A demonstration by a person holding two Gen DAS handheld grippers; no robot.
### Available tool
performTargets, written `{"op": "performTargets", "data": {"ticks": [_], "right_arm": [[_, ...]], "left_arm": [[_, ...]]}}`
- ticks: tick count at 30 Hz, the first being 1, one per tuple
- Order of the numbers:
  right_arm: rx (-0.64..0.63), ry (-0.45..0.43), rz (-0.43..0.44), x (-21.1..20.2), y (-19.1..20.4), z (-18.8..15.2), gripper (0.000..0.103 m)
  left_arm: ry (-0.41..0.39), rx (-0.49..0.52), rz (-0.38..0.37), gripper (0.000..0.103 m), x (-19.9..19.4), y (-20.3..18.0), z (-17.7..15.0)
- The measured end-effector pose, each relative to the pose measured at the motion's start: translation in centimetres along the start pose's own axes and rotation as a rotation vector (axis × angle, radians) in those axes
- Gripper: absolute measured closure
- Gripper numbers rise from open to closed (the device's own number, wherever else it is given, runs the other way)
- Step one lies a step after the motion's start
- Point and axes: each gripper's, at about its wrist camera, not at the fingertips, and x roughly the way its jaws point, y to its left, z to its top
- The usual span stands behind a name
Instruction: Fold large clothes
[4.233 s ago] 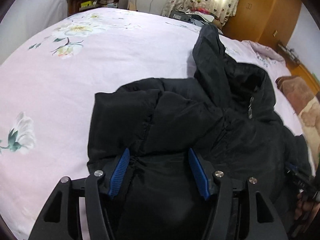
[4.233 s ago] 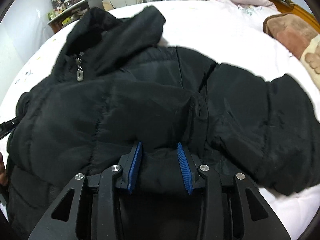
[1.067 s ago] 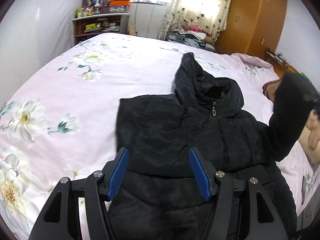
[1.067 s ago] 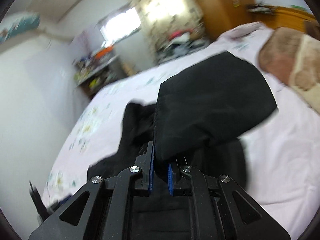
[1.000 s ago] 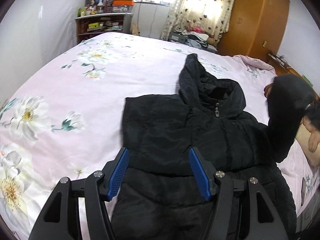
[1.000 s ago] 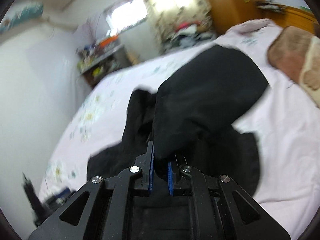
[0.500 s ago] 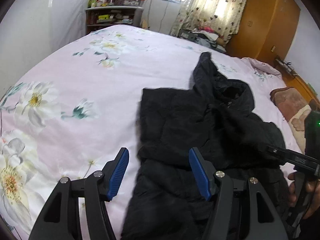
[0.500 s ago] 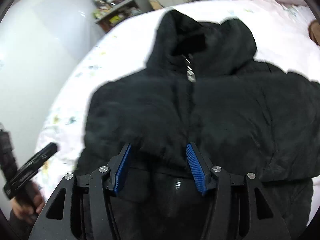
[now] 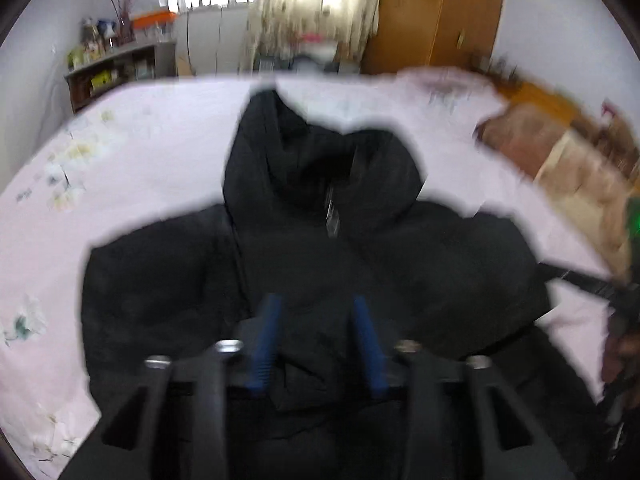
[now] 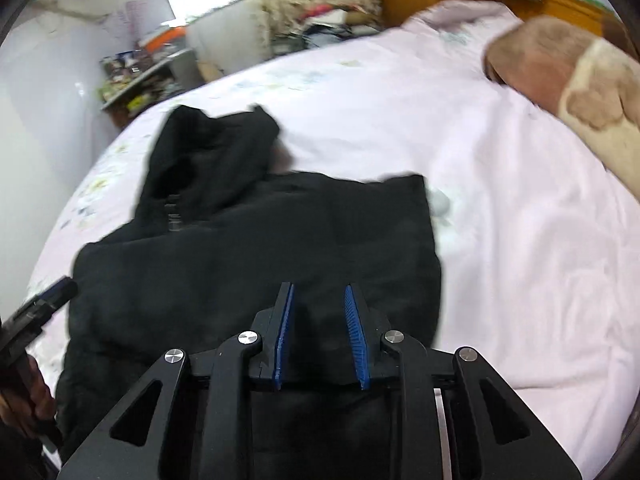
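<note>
A black padded hooded jacket (image 9: 320,240) lies face up on the pink floral bed sheet (image 9: 140,160), hood pointing away, both sleeves folded in over the chest. My left gripper (image 9: 316,312) hovers open over the jacket's lower middle; this view is motion-blurred. My right gripper (image 10: 320,300) is open and empty above the jacket (image 10: 260,248), near its right side. The right gripper's body shows at the right edge of the left wrist view (image 9: 592,284), and the left gripper shows at the left edge of the right wrist view (image 10: 44,300).
A brown and cream blanket (image 10: 572,80) lies at the bed's far right. A cluttered shelf (image 9: 116,72) stands by the back wall, with a wooden wardrobe (image 9: 436,12) and curtained window behind. Bare sheet (image 10: 520,240) spreads right of the jacket.
The right gripper let go of the right sleeve, which now lies folded over the chest, and drew back to the right. The left gripper swung right, centring over the jacket.
</note>
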Motion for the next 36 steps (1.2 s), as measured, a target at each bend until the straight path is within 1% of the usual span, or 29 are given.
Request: {"op": "performTargets", "data": {"ticks": [1,2,4,6,9,12,13,14,15,16,18,19,20,22,23,24,26,29,31,33,34,36], "right_arm": [[-0.004,0.027,-0.015,1.4,-0.5,-0.3,0.077],[0.001,0.054,-0.021,2.4,-0.9,-0.5,0.077],[0.012,0.108,-0.003,4.7,-1.2,-1.5,0.081],[-0.023,0.100,-0.024,5.8,-0.3,-2.4,0.081],[-0.035,0.101,-0.052,6.8,0.2,-2.5,0.081],[-0.034,0.117,-0.070,6.1,0.3,-1.5,0.081],[-0.040,0.109,-0.072,5.2,0.3,-1.2,0.081],[-0.043,0.084,-0.062,4.0,0.2,-0.7,0.081],[-0.037,0.037,-0.036,2.5,0.2,0.1,0.081],[-0.030,-0.004,-0.023,1.4,0.1,0.9,0.081],[-0.026,-0.046,-0.017,0.5,0.1,2.4,0.080],[-0.026,-0.056,-0.012,0.6,0.2,3.4,0.080],[-0.035,-0.059,-0.019,1.2,0.2,4.4,0.080],[-0.048,-0.035,-0.062,3.1,0.1,5.6,0.080],[-0.041,-0.003,-0.073,4.5,-0.2,6.0,0.080],[-0.033,0.034,-0.073,6.0,-0.6,6.0,0.080],[-0.035,0.076,-0.083,7.8,-1.2,5.3,0.080],[-0.068,0.082,-0.110,9.1,-0.4,4.5,0.080],[-0.074,0.081,-0.117,8.9,-0.6,4.2,0.080],[-0.073,0.088,-0.118,8.1,-0.6,4.8,0.080],[-0.079,0.079,-0.125,7.3,-0.3,5.0,0.080],[-0.077,0.022,-0.089,5.1,-0.1,5.1,0.080]], "left_arm": [[0.038,-0.015,0.011,0.077,1.6,0.5,-0.5],[0.060,-0.036,0.023,0.077,3.0,1.3,-1.3],[0.058,-0.069,0.015,0.077,3.8,2.4,-2.1],[0.052,-0.054,0.018,0.077,3.9,2.3,-2.2],[0.058,-0.026,0.045,0.077,4.5,1.8,-2.2],[0.090,-0.040,0.048,0.078,3.4,1.6,-1.1],[0.093,-0.048,0.037,0.078,2.7,1.9,-0.8],[0.075,-0.055,0.013,0.078,1.7,2.1,-0.2],[0.039,-0.057,-0.004,0.078,0.7,2.3,0.4],[0.005,-0.052,-0.001,0.078,-0.1,2.3,1.2],[-0.044,-0.035,0.027,0.078,-0.5,2.6,3.0],[-0.053,-0.029,0.047,0.078,-0.1,2.7,3.6],[-0.039,-0.026,0.072,0.078,1.0,3.0,4.1],[0.029,-0.044,0.095,0.078,3.7,3.8,4.1],[0.066,-0.054,0.103,0.077,5.3,4.4,3.7],[0.077,-0.060,0.101,0.077,6.1,4.6,3.3],[0.057,-0.044,0.106,0.077,6.9,4.5,2.5],[0.049,-0.029,0.122,0.077,7.3,4.1,2.1],[0.059,-0.031,0.114,0.077,7.2,4.2,2.3],[0.068,-0.017,0.114,0.077,6.1,4.0,2.6],[0.063,-0.008,0.116,0.077,5.2,4.1,2.9],[-0.003,0.009,0.107,0.077,2.3,4.5,3.3]]}}
